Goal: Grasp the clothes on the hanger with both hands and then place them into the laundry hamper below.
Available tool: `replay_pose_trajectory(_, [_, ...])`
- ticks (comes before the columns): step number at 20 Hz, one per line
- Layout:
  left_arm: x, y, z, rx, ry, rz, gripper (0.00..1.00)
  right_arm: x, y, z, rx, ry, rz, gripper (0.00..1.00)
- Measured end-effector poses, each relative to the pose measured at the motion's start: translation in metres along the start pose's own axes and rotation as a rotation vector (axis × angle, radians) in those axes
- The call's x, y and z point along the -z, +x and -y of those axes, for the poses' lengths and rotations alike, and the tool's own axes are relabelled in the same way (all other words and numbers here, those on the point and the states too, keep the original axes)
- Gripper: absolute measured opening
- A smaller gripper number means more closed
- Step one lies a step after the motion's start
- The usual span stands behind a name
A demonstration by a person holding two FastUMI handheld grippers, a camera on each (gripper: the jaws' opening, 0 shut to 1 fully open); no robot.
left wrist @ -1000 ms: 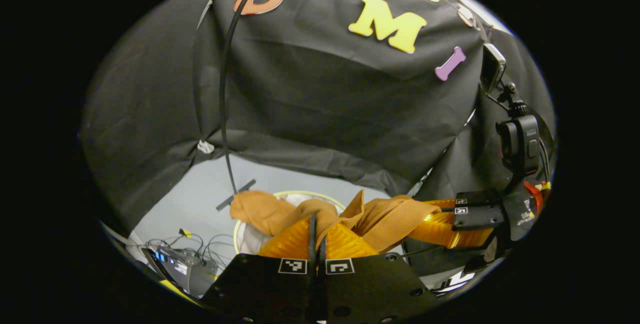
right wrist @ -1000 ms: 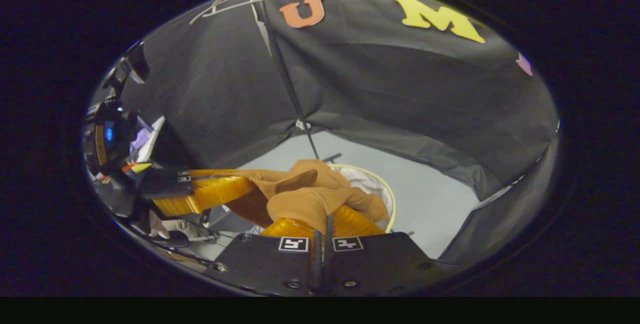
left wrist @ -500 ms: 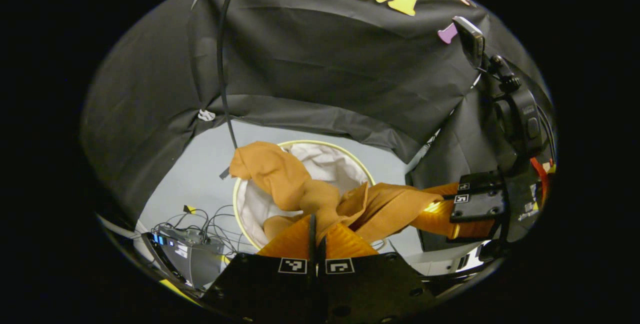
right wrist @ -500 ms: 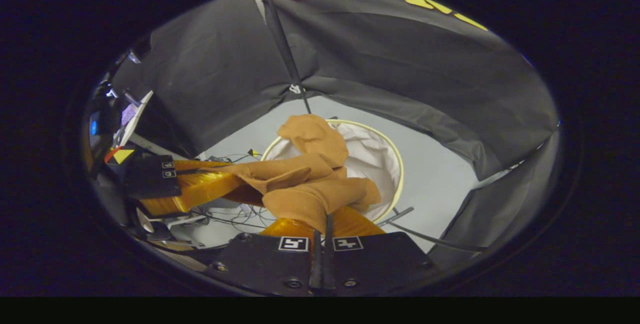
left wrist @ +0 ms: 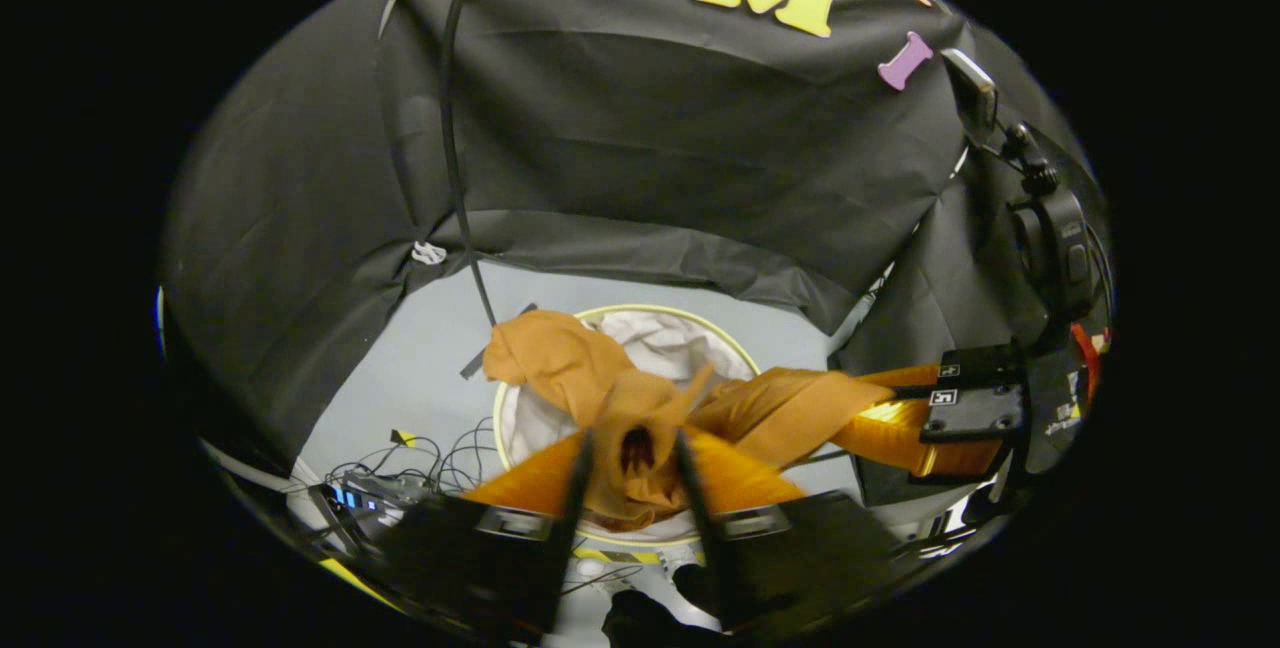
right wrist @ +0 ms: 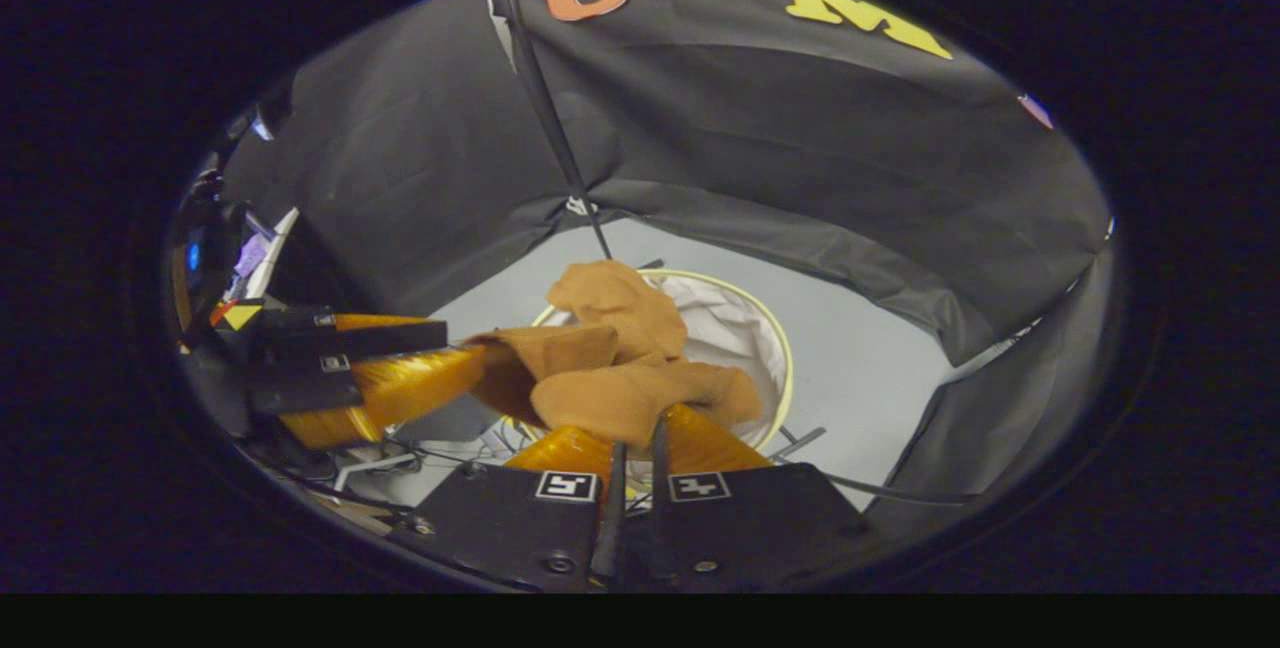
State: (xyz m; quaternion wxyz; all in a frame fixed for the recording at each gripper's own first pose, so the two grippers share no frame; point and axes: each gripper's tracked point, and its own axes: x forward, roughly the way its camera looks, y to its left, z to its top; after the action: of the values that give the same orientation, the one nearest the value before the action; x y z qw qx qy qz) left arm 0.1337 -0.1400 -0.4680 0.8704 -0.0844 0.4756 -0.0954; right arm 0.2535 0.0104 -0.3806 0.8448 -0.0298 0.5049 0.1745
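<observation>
- The brown garment [left wrist: 640, 398] hangs bunched above the laundry hamper [left wrist: 520, 408], a round bin with a pale rim and white liner standing on the grey floor [left wrist: 420, 348]; part of the cloth already droops inside the rim.
- In the left gripper view, the left gripper [left wrist: 630, 453] has its orange fingers [left wrist: 530, 478] spread apart, with a fold of the garment lying loose between them rather than pinched.
- In the right gripper view, the right gripper [right wrist: 633, 443] has its fingers drawn close together on a thick roll of the fabric; a thin gap shows between the black finger mounts, yet the cloth looks clamped.
- The same view shows the left gripper at the left edge, its two fingers parted and the garment's edge resting at their tips.
- The cloth looks light, thin and very soft: it folds and sags wherever it is unsupported, so it should fall freely once let go and cannot break.
- Being limp, it may catch on a finger's ribbed surface or drape over the hamper's rim instead of dropping in.
- A bunched fold, such as the roll the right gripper has, makes the surest hold; a single flat layer could slip out.
- A black cord [left wrist: 445, 128] runs down the booth wall behind the hamper, and cables [left wrist: 420, 458] lie on the floor beside it, clear of the cloth.
</observation>
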Motion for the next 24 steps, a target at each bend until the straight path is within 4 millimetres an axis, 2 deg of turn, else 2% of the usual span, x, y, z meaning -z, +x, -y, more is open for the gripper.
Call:
replay_pose_trajectory(1, [0.0,0.015,-0.007,-0.02,-0.001,0.008,0.71,-0.004,-0.001,0.001,-0.003,0.001,0.025,0.14])
replay_pose_trajectory(2, [0.001,-0.002,-0.018,-0.047,0.001,0.016,0.97,-0.008,-0.004,0.004,0.013,0.002,0.04,0.38])
replay_pose_trajectory(4, [0.007,-0.01,-0.027,-0.065,-0.013,0.016,0.97,-0.007,-0.011,0.01,0.02,-0.002,0.063,0.85])
replay_pose_trajectory(5, [0.01,-0.013,-0.029,-0.07,-0.025,0.014,1.0,-0.004,-0.016,0.013,0.029,-0.01,0.064,0.81])
replay_pose_trajectory(7, [0.014,-0.022,-0.033,-0.088,-0.04,0.012,0.97,0.002,-0.02,0.016,0.04,-0.022,0.071,0.8])
replay_pose_trajectory(11, [0.019,-0.041,-0.033,-0.12,-0.045,0.026,0.97,0.011,-0.033,0.022,0.047,-0.021,0.097,0.8])
replay_pose_trajectory(13, [0.016,-0.056,-0.031,-0.149,-0.025,0.042,0.97,0.013,-0.045,0.023,0.045,-0.012,0.12,0.82])
replay_pose_trajectory(16, [0.006,-0.075,-0.026,-0.183,0.021,0.077,0.97,0.013,-0.062,0.023,0.053,-0.003,0.163,0.8])
replay_pose_trajectory(19, [-0.021,-0.101,-0.021,-0.187,0.101,0.149,0.97,-0.001,-0.088,0.022,0.115,0.026,0.266,0.8])
replay_pose_trajectory(20, [-0.03,-0.109,-0.02,-0.178,0.133,0.178,1.0,-0.001,-0.101,0.02,0.146,0.031,0.301,0.8])
replay_pose_trajectory(21, [-0.039,-0.12,-0.018,-0.165,0.172,0.202,0.97,-0.004,-0.117,0.014,0.17,0.046,0.341,0.8])
replay_pose_trajectory(23, [-0.041,-0.141,-0.019,-0.134,0.252,0.241,1.0,-0.007,-0.15,-0.007,0.214,0.097,0.416,0.8])
replay_pose_trajectory(24, [-0.049,-0.155,-0.017,-0.116,0.285,0.275,0.92,-0.006,-0.17,-0.016,0.23,0.126,0.456,0.8])
